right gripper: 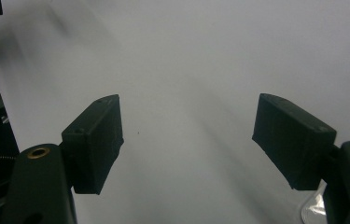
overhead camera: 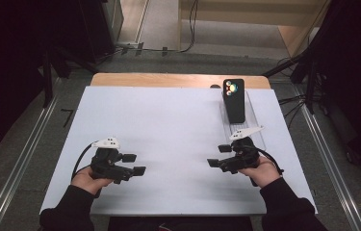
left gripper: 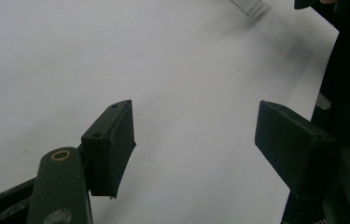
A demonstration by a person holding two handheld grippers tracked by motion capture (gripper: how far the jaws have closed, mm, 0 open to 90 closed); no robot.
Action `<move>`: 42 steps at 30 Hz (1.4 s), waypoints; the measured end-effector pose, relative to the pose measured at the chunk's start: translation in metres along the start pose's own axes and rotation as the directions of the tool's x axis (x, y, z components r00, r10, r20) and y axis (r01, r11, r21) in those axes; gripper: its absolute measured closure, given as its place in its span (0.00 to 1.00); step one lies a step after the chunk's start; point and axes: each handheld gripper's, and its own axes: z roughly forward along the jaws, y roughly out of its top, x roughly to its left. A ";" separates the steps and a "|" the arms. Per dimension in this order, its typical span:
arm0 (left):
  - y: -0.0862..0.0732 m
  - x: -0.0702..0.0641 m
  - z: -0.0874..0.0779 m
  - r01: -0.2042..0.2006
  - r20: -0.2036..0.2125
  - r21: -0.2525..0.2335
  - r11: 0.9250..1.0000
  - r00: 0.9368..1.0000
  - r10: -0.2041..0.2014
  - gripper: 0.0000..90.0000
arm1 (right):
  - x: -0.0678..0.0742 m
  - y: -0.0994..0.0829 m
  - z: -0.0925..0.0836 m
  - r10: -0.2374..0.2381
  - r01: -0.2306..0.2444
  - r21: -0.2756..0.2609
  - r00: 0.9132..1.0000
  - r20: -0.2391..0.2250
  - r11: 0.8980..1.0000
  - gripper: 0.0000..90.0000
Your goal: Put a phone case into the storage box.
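From where I stand, nothing has been picked up yet. The phone (overhead camera: pixel 234 100) stands upright in a clear tray (overhead camera: pixel 256 126) at the far right of the white table (overhead camera: pixel 168 125), its back with the coloured camera ring facing the person. It looks untouched, leaning or propped in the tray's far end; I cannot tell exactly what keeps it up.

Both hands rest low near the near edge. The left gripper (overhead camera: pixel 134 164) sits at the left, jaws spread wide and pointing inward across the bare sheet, with nothing between them. In the left gripper view the two pads (left gripper: pixel 112 144) stand well apart over plain white surface, and a corner of the tray shows at the top edge.

The right gripper (overhead camera: pixel 219 156) is just this side of the tray's near end, also pointing inward toward the middle, jaws likewise spread and empty. Its own view shows the pads (right gripper: pixel 95 140) wide apart over blank table.

So I'd judge this as the very start: both tools ready, no grasp made. Everything remains to be done, namely reaching to the phone, most likely with the right gripper since it is nearer, closing on its edges, and lifting it out of the tray
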 end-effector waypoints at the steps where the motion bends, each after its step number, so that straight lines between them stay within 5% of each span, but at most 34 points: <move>1: 0.000 0.000 0.000 -0.002 -0.002 0.000 1.000 1.000 0.002 0.32 | 0.000 -0.002 -0.001 0.006 -0.006 0.002 1.000 0.002 1.000 0.25; 26: -0.008 -0.003 -0.002 -0.001 0.002 0.010 1.000 1.000 0.001 0.32 | -0.013 -0.040 -0.024 0.043 -0.044 0.041 0.999 0.032 0.998 0.25; 42: -0.009 0.001 0.000 0.010 0.001 0.014 1.000 1.000 -0.010 0.32 | -0.020 -0.049 -0.026 0.071 -0.074 0.049 0.996 0.059 0.996 0.25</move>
